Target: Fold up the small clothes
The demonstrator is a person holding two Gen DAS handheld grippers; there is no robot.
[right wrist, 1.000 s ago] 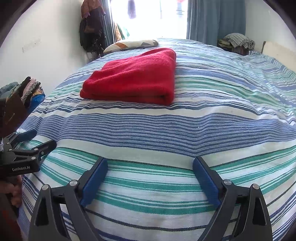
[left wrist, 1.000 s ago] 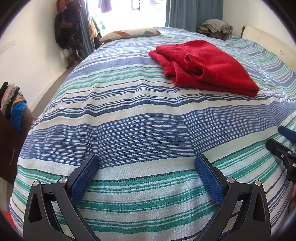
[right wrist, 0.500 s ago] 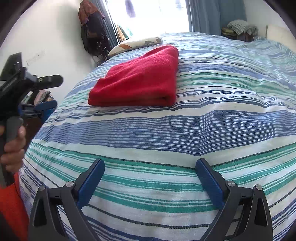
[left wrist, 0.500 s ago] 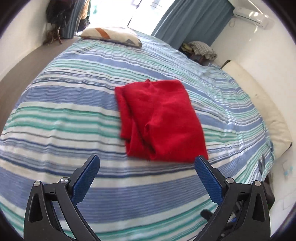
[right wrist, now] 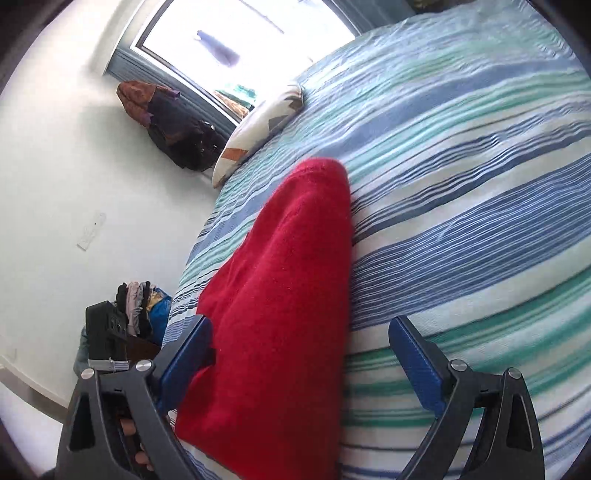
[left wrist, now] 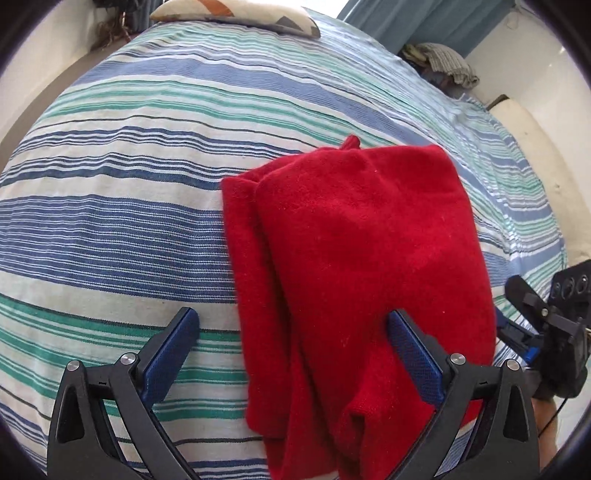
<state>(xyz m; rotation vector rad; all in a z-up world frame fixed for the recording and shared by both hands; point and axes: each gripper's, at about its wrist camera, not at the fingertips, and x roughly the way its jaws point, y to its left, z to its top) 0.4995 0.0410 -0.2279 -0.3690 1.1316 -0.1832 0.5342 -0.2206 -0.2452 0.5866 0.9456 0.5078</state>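
Observation:
A folded red garment [left wrist: 351, 258] lies on the striped bed cover [left wrist: 110, 221]. My left gripper [left wrist: 295, 354] is open just above its near end, with the right finger [left wrist: 413, 350] over the cloth and the left finger [left wrist: 170, 354] over the cover. In the right wrist view the garment [right wrist: 280, 295] runs lengthwise between my open right gripper's [right wrist: 303, 362] fingers. The right gripper also shows at the right edge of the left wrist view [left wrist: 546, 325].
A patterned pillow [left wrist: 236, 14] lies at the far end of the bed. A pile of clothes [left wrist: 439, 59] sits beyond the bed's far corner. Dark clothes hang on the wall [right wrist: 166, 122]. A stack of clothes [right wrist: 140, 306] stands beside the bed.
Both grippers have moved forward over the bed to the red garment, one at each side of its near end. The right wrist view has tilted. Both stay open.

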